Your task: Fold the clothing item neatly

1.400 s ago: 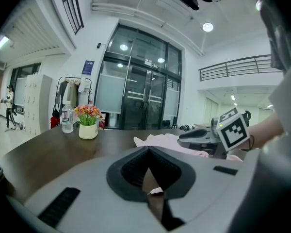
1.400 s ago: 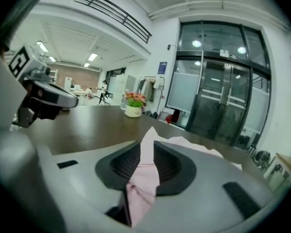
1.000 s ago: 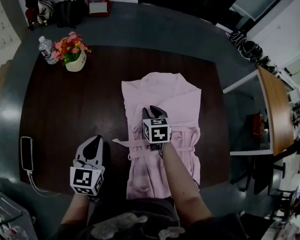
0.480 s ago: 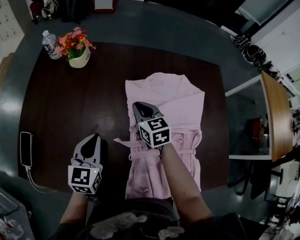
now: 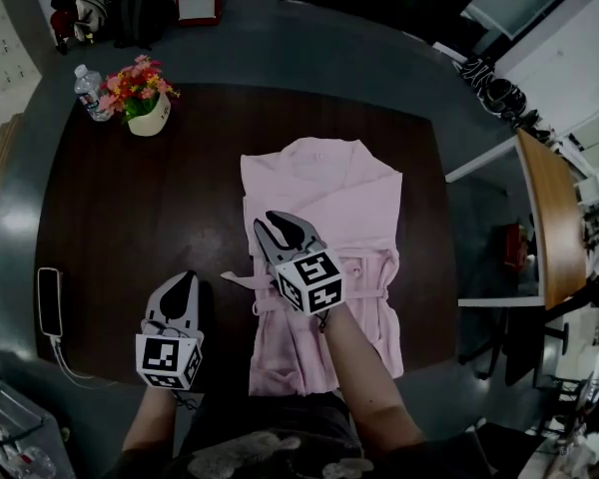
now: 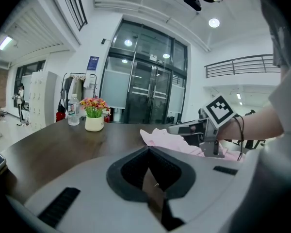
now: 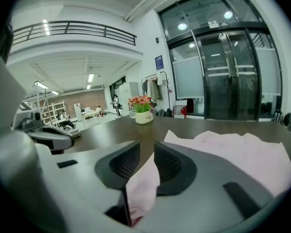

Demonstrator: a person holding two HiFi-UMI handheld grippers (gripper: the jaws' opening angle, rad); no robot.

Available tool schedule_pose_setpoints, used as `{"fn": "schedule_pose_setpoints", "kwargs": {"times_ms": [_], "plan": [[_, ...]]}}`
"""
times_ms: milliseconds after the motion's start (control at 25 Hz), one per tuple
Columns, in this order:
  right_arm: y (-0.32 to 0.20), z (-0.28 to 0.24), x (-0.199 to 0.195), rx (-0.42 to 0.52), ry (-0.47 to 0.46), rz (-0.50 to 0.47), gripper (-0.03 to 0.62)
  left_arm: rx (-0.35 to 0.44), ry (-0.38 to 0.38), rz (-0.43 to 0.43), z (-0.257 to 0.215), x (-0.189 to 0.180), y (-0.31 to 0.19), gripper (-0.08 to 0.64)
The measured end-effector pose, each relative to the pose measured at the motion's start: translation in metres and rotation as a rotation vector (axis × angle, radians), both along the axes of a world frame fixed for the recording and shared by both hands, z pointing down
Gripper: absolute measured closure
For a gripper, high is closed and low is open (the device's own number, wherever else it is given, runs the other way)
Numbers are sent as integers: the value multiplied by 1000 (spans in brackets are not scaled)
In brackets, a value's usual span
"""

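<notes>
A pink robe (image 5: 324, 193) lies flat on the dark table (image 5: 110, 218), its belt end (image 5: 236, 281) sticking out to the left. My right gripper (image 5: 276, 230) hovers over the robe's left edge at waist height. Its jaws have just been opening. A fold of pink cloth (image 7: 143, 188) stands loosely between the parted jaws of my right gripper (image 7: 146, 154), with a gap showing at the tips. My left gripper (image 5: 185, 285) rests on the bare table left of the robe, shut and empty. The left gripper view shows its jaws closed at the gripper (image 6: 148, 152).
A flower pot (image 5: 145, 108) and a water bottle (image 5: 88, 93) stand at the table's far left corner. A phone on a cable (image 5: 48, 302) lies at the near left edge. A wooden desk (image 5: 554, 218) stands off to the right.
My right gripper has lifted off the robe's middle and swung its tips to the left, toward the robe's left edge. The left gripper has stayed put.
</notes>
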State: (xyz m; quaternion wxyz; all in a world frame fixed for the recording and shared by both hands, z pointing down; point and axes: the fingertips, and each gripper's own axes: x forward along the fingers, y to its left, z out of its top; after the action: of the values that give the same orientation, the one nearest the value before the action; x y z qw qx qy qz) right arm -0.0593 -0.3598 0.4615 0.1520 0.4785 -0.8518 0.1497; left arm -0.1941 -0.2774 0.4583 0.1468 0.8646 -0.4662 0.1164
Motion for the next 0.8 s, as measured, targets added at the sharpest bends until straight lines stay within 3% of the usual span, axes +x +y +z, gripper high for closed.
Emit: {"fn": "schedule_pose_setpoints", "kwargs": {"times_ms": [400, 600, 800], "plan": [[105, -37, 105, 144, -92, 243, 529, 29, -2, 37, 7, 36, 27, 551], [182, -44, 170, 168, -157, 357, 529, 42, -10, 51, 4, 70, 84, 551], [282, -49, 227, 196, -114, 387, 529, 61, -26, 25, -4, 100, 166, 551]]}}
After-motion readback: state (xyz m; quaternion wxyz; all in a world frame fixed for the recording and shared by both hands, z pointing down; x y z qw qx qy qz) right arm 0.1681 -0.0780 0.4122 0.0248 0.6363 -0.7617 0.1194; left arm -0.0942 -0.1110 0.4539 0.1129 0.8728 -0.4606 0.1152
